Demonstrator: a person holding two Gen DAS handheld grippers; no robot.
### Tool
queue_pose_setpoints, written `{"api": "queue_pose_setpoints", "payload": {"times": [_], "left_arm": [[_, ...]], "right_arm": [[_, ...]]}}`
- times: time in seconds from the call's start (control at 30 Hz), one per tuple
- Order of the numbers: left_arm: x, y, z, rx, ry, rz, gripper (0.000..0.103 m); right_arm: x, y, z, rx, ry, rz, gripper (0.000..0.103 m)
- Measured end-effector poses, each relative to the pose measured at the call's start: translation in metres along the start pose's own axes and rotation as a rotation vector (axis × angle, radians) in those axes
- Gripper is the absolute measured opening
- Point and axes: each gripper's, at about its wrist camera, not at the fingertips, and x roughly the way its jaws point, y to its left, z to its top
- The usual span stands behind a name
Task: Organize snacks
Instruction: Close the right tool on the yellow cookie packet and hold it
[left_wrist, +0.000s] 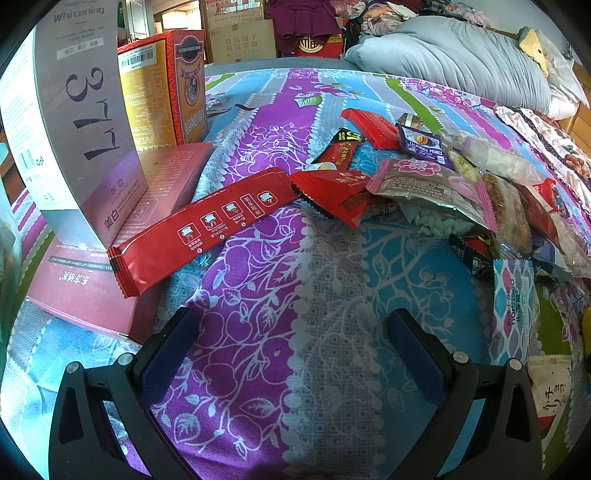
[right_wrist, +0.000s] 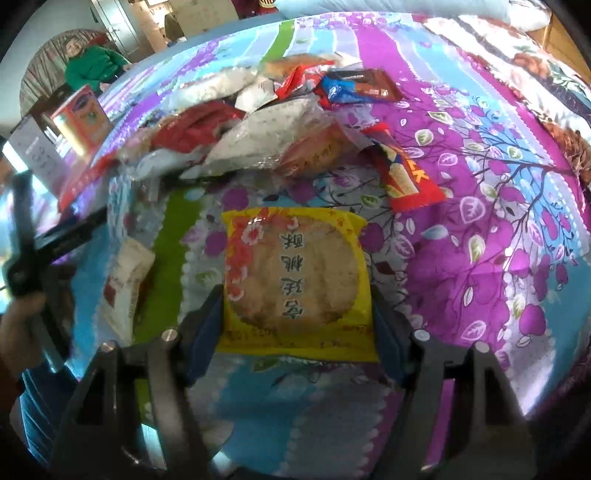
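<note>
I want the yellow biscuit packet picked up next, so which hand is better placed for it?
The right. The right gripper already straddles the yellow biscuit packet, jaws either side. The left gripper is open over bare bedsheet.

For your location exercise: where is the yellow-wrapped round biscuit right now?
In the right wrist view, the yellow biscuit packet lies flat on the bedspread, between the right gripper fingers, just below the snack pile.

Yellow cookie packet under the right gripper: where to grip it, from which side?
Take the yellow cookie packet across its near end, by the two long side edges, coming down from above. It lies flat on the bedsheet, apart from the snack pile, and the right gripper already straddles it, jaws open.
</note>
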Motion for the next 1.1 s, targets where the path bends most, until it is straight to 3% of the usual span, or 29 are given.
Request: {"api": "queue_pose_setpoints", "payload": {"times": [0.17, 0.33, 0.7, 1.1], "left_arm": [[0.0, -0.001, 0.0, 0.0, 0.0, 0.0, 0.103], [0.0, 0.0, 0.0, 0.0, 0.0, -0.001, 0.103], [0.0, 0.0, 0.0, 0.0, 0.0, -0.001, 0.103], [0.0, 0.0, 0.0, -0.001, -0.001, -0.002, 0.103]], "right_arm": [[0.004, 0.003, -0.002, -0.002, 0.017, 0.016, 0.084], [0.01, 0.014, -0.001, -0.053, 0.035, -0.023, 0.091], [0.011, 0.014, -0.002, -0.081, 0.044, -0.059, 0.092], [0.016, 0.023, -0.003, -0.104, 0.057, -0.051, 0.101]]}}
